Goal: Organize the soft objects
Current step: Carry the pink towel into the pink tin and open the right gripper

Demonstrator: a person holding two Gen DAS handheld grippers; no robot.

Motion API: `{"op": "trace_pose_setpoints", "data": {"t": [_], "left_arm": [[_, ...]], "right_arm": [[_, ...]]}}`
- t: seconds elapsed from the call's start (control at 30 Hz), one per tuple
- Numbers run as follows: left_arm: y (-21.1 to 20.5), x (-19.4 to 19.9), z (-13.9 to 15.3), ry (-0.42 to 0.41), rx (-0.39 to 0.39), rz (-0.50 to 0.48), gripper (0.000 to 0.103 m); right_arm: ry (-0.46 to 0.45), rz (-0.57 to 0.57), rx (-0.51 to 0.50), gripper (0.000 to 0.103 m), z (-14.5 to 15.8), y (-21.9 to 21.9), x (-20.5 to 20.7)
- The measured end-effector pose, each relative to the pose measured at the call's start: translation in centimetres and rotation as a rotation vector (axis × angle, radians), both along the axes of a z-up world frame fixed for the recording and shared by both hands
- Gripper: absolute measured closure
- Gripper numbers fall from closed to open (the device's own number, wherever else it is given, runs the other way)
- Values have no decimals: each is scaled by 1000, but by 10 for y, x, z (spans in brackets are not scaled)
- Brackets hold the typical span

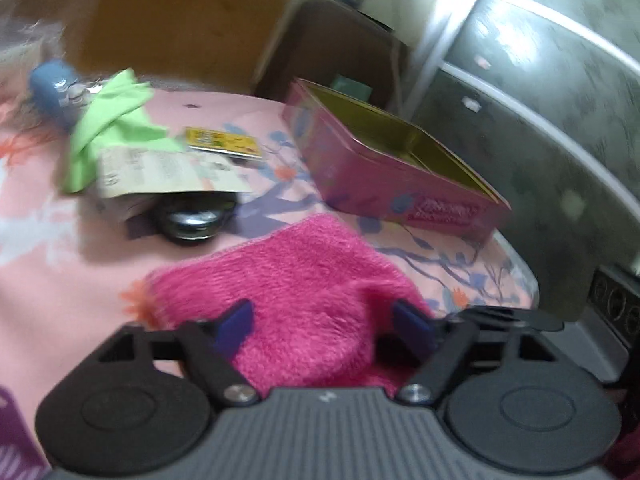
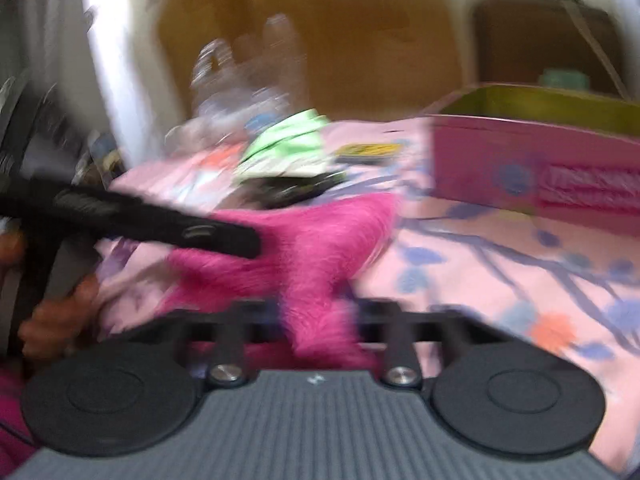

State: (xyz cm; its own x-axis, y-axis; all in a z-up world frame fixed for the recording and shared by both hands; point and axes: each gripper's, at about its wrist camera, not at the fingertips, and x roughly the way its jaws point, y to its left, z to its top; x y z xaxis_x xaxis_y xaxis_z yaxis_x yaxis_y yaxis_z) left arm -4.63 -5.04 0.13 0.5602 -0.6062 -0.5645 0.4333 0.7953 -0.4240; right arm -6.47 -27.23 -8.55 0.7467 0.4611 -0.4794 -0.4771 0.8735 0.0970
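Fuzzy pink cloth (image 1: 304, 280) lies bunched near the front edge of the bed (image 1: 60, 280), with both claws on it: the left claw (image 1: 322, 320) has its blue pads pressed into the pile from either side, and the right claw (image 2: 316, 312) is pinched narrow on a fold. Beyond stands an open pink tin (image 1: 400, 168) toward the bed's right edge, and a green cloth (image 1: 112, 120) toward the far left corner.
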Motion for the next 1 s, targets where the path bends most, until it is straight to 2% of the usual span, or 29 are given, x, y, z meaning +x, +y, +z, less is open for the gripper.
{"op": "trace_pose_setpoints", "data": {"t": [0.03, 0.1, 0.17, 0.27, 0.4, 0.5, 0.57, 0.63, 0.67, 0.7, 0.73, 0.8, 0.83, 0.9, 1.0], "left_arm": [[-6, -4, 0, -33, 22, -5, 52], [-17, -1, 1, -6, 23, -61, 59], [-25, 5, 7, 10, -3, -85, 59], [-38, 19, 32, -37, -33, -112, 59], [-74, 43, 76, -148, -75, -178, 59], [-112, 61, 107, -249, -81, -223, 59], [-139, 76, 119, -298, -87, -246, 59], [-161, 91, 123, -320, -100, -253, 52], [-171, 99, 122, -324, -108, -248, 45], [-180, 108, 120, -319, -111, -237, 37], [-189, 116, 116, -307, -105, -224, 34], [-204, 131, 104, -272, -54, -189, 34], [-206, 136, 99, -254, -24, -168, 34], [-201, 141, 86, -200, 21, -128, 34], [-168, 128, 79, -181, -17, -126, 33]], "right_arm": [[-33, 7, -22, 83, 1, 7, -3], [-120, -13, -96, 85, 5, 17, -5], [-225, -67, -156, 85, 13, 19, -6], [-337, -163, -118, 85, 37, 5, 3], [-490, -310, -105, 85, 72, -20, 21], [-550, -411, -90, 85, 92, -43, 40], [-568, -464, -94, 84, 99, -58, 56], [-564, -505, -107, 84, 101, -70, 74], [-548, -522, -120, 83, 101, -77, 84], [-518, -535, -141, 77, 98, -83, 95], [-476, -548, -172, 74, 93, -87, 107], [-378, -600, -244, 44, 80, -93, 129], [-335, -630, -262, 43, 75, -96, 131], [-304, -654, -213, 43, 69, -106, 125], [-364, -683, -93, 44, 70, -109, 96]]}}
